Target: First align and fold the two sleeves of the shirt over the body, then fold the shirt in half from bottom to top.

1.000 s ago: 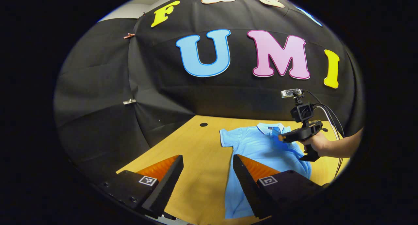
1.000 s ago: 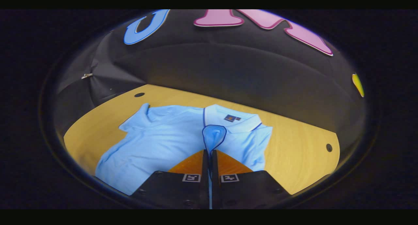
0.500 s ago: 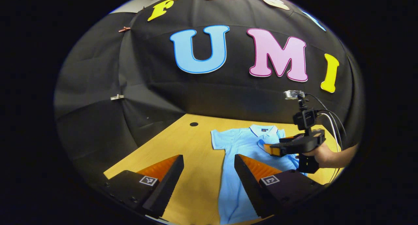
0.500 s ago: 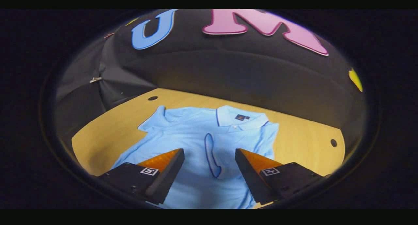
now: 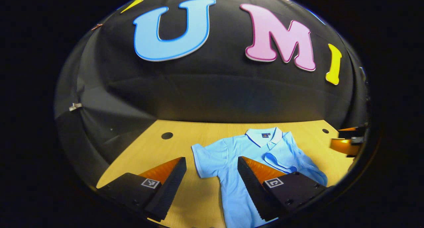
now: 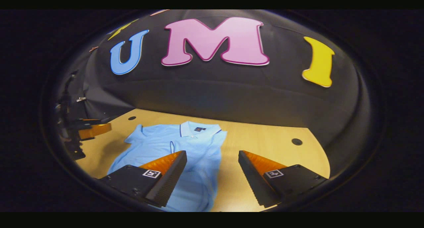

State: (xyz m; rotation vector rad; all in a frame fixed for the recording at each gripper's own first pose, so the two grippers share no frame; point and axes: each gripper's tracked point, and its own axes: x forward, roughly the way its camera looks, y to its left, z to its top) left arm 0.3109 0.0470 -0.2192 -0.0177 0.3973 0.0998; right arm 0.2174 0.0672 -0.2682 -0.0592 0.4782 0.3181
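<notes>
Both my jaws are standing apart and gripping nothing, the left gripper (image 5: 212, 185) and right gripper (image 6: 212, 178) hovering above the shirt (image 5: 245, 161) lying on the table (image 5: 185, 138), right sleeve (image 5: 281, 160) folded over, so I am judging the left sleeve (image 5: 207, 157) next.

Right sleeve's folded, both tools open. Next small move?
Probably lower the left tool onto the flat sleeve and close on its edge. That sleeve lies spread on the table, while the other sleeve already lies over the shirt body. The right tool hangs open, holding nothing.
</notes>
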